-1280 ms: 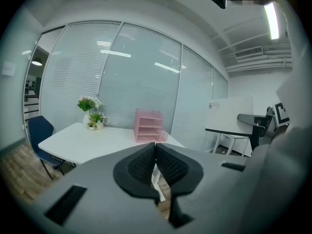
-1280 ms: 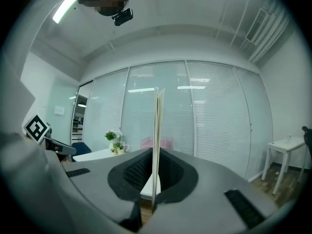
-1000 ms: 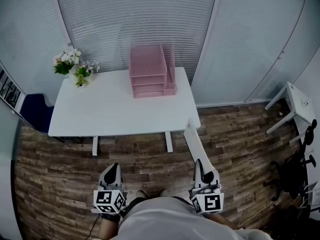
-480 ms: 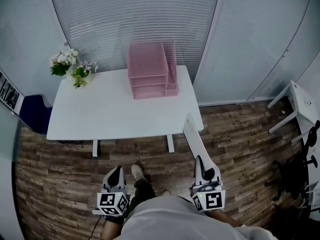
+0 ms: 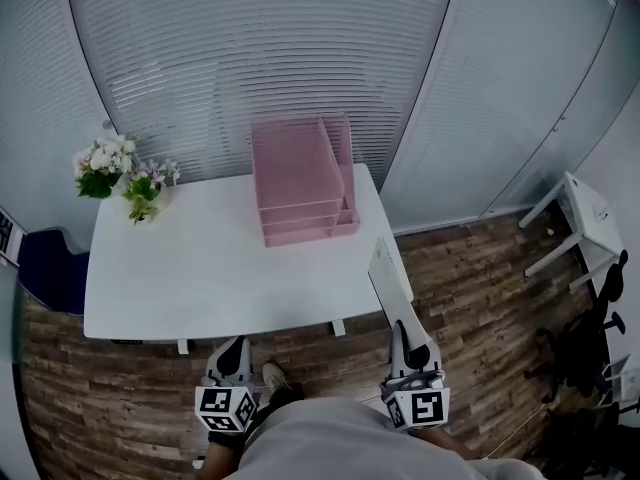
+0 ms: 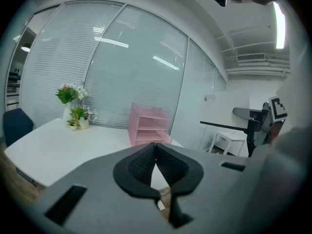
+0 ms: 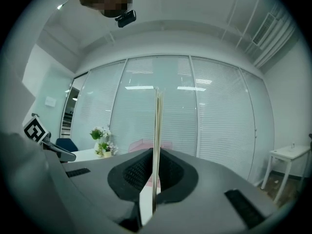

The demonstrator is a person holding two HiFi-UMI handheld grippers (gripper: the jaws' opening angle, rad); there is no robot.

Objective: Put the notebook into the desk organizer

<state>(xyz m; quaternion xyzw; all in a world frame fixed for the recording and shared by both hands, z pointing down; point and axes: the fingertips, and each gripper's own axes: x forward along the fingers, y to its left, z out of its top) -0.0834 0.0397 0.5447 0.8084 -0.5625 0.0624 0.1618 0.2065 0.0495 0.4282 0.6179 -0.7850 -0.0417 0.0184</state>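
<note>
A white table (image 5: 180, 278) carries the pink organizer (image 5: 295, 183) at its back edge and flowers (image 5: 115, 168) at its far left corner. A blue chair (image 5: 50, 268) stands to the left. The right tongs (image 5: 401, 330) pinch the notebook (image 5: 390, 276) edge-on, reaching over the table's near right corner, well short of the organizer. The left tongs (image 5: 232, 348) are closed and empty.

Pink organizer (image 5: 300, 183), white desk (image 5: 190, 268), white notebook (image 5: 388, 276), brown wood-grain floor (image 5: 480, 288)

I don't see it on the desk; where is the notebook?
Head view, right side: the notebook is clamped in the right tongs, beside the desk's front right corner.
</note>
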